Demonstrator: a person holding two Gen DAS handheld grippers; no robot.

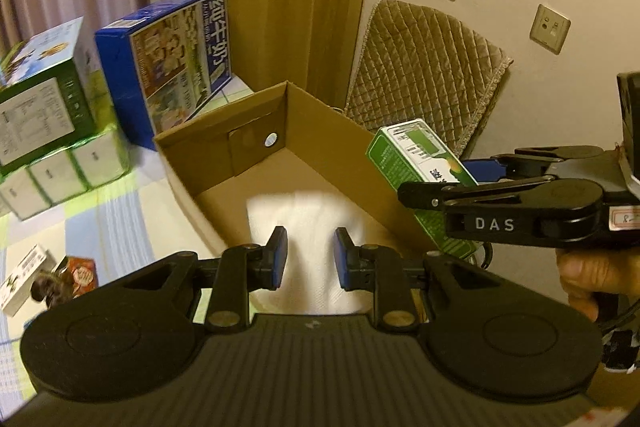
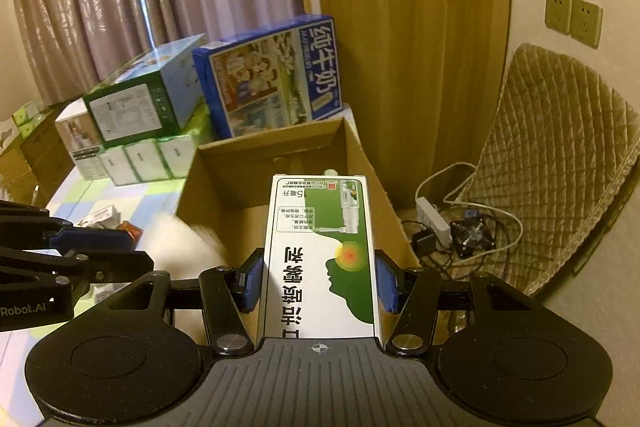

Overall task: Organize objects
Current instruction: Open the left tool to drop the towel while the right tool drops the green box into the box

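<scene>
Clamped in the right hand-held gripper point(image 2: 319, 281), green-and-white carton point(image 2: 320, 251).

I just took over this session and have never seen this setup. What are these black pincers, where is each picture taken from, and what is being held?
There is no robot arm: a person carries a two-finger gripper in each hand, and each carries a fisheye camera looking forward along its fingers.

The left wrist view shows the left gripper open and empty, over a white cloth lying in the open cardboard box. The right gripper enters from the side there, with a hand on its handle.

The right wrist view shows the right gripper shut on a green and white medicine box, held above the cardboard box.

Behind, on the patterned surface, stand a blue milk carton and stacked green and white boxes.
</scene>
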